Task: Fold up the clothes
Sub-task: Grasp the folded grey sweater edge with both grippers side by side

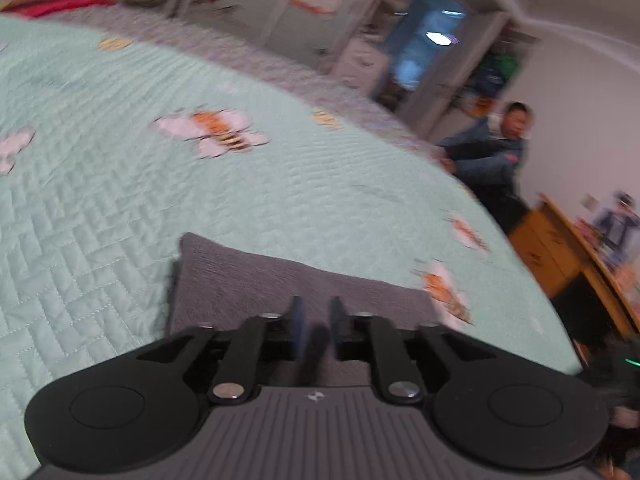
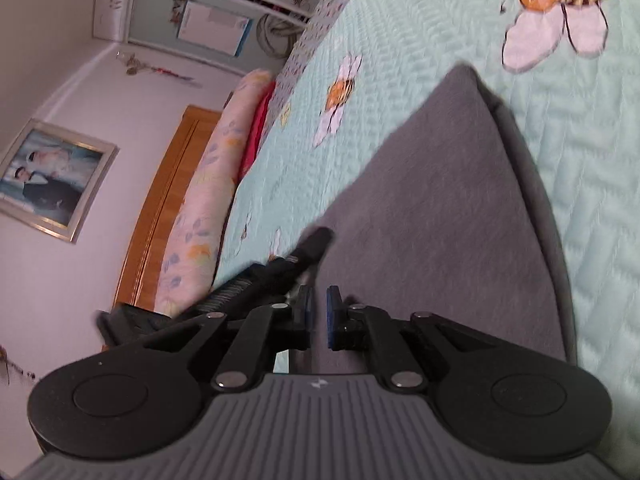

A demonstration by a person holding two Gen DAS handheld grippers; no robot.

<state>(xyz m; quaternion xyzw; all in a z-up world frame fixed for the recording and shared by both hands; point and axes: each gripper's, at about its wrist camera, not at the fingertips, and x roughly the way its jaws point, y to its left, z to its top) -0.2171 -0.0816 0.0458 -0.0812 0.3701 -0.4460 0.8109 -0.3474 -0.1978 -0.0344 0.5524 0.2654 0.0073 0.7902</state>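
A grey knit garment (image 1: 256, 280) lies flat on the mint quilted bedspread (image 1: 100, 208) with its bee and flower prints. There are no boxes or baskets in sight. In the right wrist view the garment (image 2: 440, 216) runs away from the tongs toward a corner at the far end. The left gripper (image 1: 316, 320) has a narrow gap between its jaws, right over the cloth's near edge; I cannot tell whether any cloth sits between them. The right gripper (image 2: 318, 312) is likewise nearly closed over the grey fabric, grip unclear. A person (image 1: 496, 160) in a blue jacket stands beyond the bed's far right edge.
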